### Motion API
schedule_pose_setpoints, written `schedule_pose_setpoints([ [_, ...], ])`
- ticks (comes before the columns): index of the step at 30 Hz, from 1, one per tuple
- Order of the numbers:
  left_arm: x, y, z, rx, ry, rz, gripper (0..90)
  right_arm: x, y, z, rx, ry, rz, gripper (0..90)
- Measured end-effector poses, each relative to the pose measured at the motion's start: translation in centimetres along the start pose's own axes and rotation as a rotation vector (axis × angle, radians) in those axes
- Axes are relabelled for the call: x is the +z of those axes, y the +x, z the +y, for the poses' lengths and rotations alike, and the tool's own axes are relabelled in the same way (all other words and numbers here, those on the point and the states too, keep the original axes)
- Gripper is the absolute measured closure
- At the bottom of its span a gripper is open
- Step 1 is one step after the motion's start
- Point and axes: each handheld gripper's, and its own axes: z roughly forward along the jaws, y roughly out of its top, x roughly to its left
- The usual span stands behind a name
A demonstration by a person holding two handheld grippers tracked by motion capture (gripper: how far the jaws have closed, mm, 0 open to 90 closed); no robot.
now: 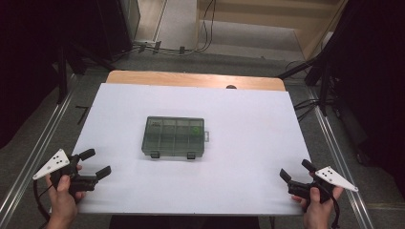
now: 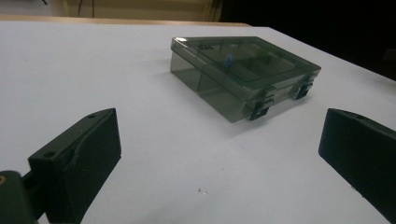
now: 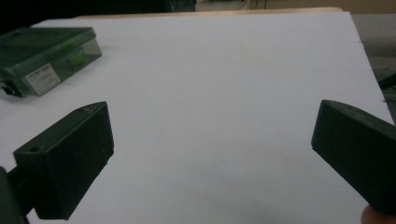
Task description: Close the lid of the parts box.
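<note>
A closed, smoky-clear compartment box point(image 1: 174, 136) lies flat in the middle of the white table top point(image 1: 239, 143), two black latches on its near side. Through its lid I see a small blue piece point(image 2: 229, 60) and a green piece point(image 1: 195, 129). My left gripper point(image 1: 95, 162) is held at the table's near left corner, open, nothing between its jaws, pointed toward the box point(image 2: 243, 74). My right gripper point(image 1: 296, 171) is held at the near right corner, also open and empty. Its view has the box point(image 3: 44, 56) far off at the left.
The white top covers a wooden table whose far edge point(image 1: 191, 78) shows. Metal rails point(image 1: 43, 143) run along both sides on the floor, and cables point(image 1: 205, 28) and dark stands stand beyond the table. Wide bare surface surrounds the box.
</note>
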Motion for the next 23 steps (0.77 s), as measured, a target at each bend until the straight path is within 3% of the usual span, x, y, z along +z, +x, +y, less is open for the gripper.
schedule_pose_setpoints([
  [2, 0.23, -0.16, -0.05, 0.011, 0.009, 0.010, 0.0, -0.02, -0.20, -0.04, -0.006, -0.024, -0.014, 0.0],
  [5, 0.35, -0.53, -0.15, 0.035, 0.015, 0.027, 0.0, 0.03, 0.05, -0.14, 0.002, -0.018, -0.016, 0.0],
  [9, 0.01, -0.54, -0.34, 0.023, -0.009, 0.034, 0.0, 0.04, 0.27, -0.31, -0.021, -0.025, -0.031, 0.0],
  [16, 0.24, -0.60, -0.34, 0.023, 0.007, 0.038, 0.0, 0.00, 0.37, -0.38, -0.002, -0.017, -0.042, 0.0],
  [19, 0.29, -0.51, -0.34, 0.016, 0.007, 0.039, 0.0, 0.17, 0.36, -0.37, -0.024, -0.015, -0.042, 0.0],
  [23, 0.44, -0.46, -0.32, 0.012, 0.023, 0.040, 0.0, 0.26, 0.20, -0.33, -0.003, -0.007, -0.033, 0.0],
])
